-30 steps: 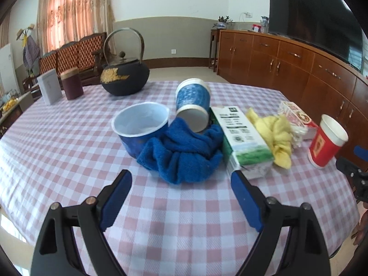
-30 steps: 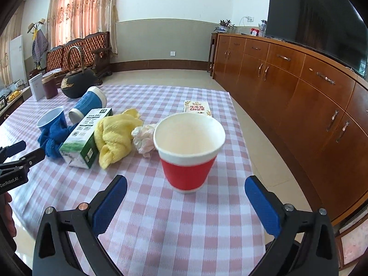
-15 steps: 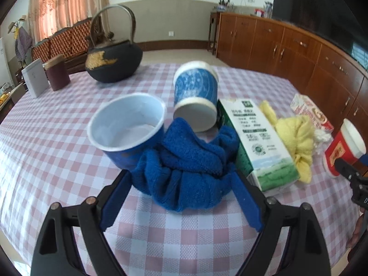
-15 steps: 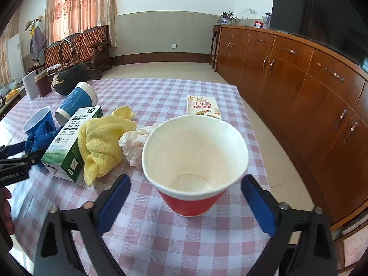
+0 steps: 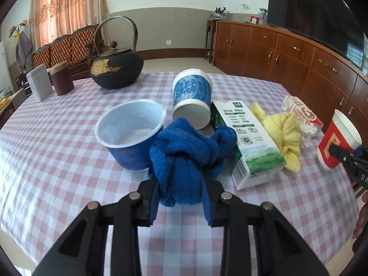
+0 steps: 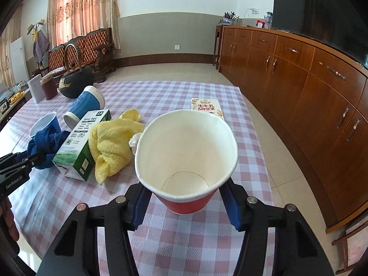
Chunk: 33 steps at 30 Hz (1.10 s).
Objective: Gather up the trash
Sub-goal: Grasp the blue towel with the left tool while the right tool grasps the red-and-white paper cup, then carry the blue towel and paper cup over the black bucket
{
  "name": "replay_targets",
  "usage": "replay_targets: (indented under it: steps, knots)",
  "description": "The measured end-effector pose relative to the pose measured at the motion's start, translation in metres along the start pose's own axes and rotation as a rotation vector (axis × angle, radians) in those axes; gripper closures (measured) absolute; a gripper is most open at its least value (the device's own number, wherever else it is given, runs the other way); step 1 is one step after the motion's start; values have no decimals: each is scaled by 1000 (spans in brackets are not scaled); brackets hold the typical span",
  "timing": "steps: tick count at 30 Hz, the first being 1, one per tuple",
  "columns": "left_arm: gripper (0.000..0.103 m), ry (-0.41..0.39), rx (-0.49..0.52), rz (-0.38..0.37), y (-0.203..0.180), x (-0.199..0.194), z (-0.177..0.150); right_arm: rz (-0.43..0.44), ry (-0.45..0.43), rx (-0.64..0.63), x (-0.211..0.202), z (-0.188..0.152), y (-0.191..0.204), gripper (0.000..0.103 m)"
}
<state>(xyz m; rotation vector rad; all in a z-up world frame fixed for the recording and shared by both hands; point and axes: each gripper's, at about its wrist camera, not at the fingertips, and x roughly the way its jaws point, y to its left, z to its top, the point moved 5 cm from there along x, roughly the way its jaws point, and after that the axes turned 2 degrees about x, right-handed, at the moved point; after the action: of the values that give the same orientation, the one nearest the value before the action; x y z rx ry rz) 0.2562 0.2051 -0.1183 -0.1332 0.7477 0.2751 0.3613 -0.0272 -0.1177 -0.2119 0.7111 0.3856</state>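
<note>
My left gripper (image 5: pixel 181 197) is shut on the blue cloth (image 5: pixel 188 154), which bunches up between its pads on the checked table (image 5: pixel 57 151). My right gripper (image 6: pixel 186 203) is shut on the red paper cup (image 6: pixel 186 158), squeezing its rim oval; the cup is empty. The cup also shows at the right of the left wrist view (image 5: pixel 338 145). Beside the cloth lie a green milk carton (image 5: pixel 248 138), a yellow cloth (image 5: pixel 283 133), a crumpled tissue (image 5: pixel 308 131), an upright blue cup (image 5: pixel 131 135) and a tipped blue cup (image 5: pixel 193 99).
A black kettle (image 5: pixel 115 69), a brown tin (image 5: pixel 61 78) and a white box (image 5: pixel 39 82) stand at the table's far left. A small red carton (image 6: pixel 207 108) lies beyond the cup. Wooden cabinets (image 6: pixel 299 87) run along the right, off the table's edge.
Both grippers moved forward and closed: the left onto the blue cloth, the right onto the red cup, whose rim now looks squeezed.
</note>
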Motion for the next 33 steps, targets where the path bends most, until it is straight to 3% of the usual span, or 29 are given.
replay_targets:
  steps: [9,20,33]
  knots:
    - [71,-15,23,1,3,-20,-7,-3,-10,-5,-26,-9,7,44]
    - [71,-82,40,-18,-1,-46,12,-1,-25,-11,-48,-11,12,44]
    - [71,-110,76,-80,-37,-71,4,-33,-42,16,-80,-24,-7,44]
